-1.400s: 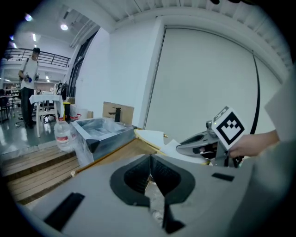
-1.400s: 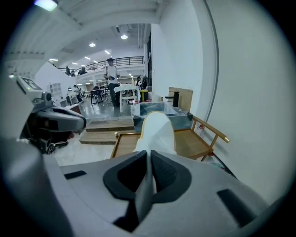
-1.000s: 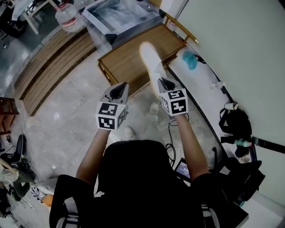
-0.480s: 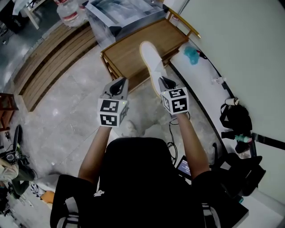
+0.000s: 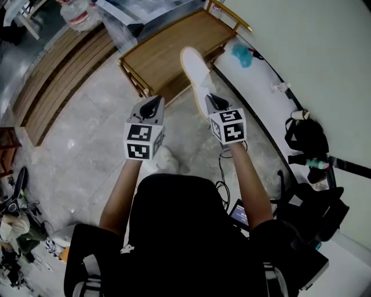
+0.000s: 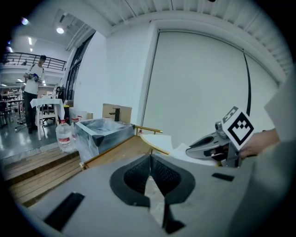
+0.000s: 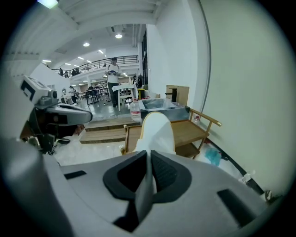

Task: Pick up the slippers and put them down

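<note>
White slipper (image 5: 196, 72) gripped by near edge in right hand-held gripper (image 5: 211, 101), jaws narrow, clamped on sole rim. Held aloft, toe pointing away, crossing near edge of wooden counter (image 5: 168, 49) in head view. Carried left hand-held gripper (image 5: 153, 105) just beside right one, jaws pressed together, nothing between. Stood over grey marble floor (image 5: 87, 145). Showed teal cloth (image 5: 240, 52) on floor by wall (image 5: 313, 46), water bottle (image 5: 72, 13) beyond counter, both well apart from slipper.
</note>
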The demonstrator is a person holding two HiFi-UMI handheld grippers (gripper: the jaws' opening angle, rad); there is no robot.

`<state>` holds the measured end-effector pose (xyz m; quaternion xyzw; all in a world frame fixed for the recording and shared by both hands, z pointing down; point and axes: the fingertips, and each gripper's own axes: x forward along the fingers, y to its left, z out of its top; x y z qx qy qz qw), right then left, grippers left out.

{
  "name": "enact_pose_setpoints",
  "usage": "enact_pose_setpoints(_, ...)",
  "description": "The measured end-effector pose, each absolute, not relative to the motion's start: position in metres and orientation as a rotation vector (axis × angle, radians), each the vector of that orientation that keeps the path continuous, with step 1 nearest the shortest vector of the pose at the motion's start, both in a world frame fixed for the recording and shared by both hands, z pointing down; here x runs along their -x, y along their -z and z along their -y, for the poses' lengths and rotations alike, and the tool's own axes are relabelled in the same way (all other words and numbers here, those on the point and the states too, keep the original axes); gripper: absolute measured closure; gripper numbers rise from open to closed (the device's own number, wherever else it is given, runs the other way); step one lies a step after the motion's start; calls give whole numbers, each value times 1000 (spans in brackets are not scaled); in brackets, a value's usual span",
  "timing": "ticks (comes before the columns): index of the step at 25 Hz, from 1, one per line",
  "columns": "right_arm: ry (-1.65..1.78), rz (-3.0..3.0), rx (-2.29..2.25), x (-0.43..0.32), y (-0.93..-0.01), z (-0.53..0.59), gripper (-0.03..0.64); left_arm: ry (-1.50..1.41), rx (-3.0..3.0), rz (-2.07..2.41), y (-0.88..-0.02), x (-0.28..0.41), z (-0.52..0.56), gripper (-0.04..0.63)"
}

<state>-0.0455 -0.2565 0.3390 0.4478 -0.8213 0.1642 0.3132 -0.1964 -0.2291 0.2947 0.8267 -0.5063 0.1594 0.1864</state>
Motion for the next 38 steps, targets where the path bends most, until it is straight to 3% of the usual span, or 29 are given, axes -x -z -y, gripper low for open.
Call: enact_pose_setpoints(38,-540,2126,-1363,-171,-343,84,598,-553,-2459,1255,-299,-27,85,589)
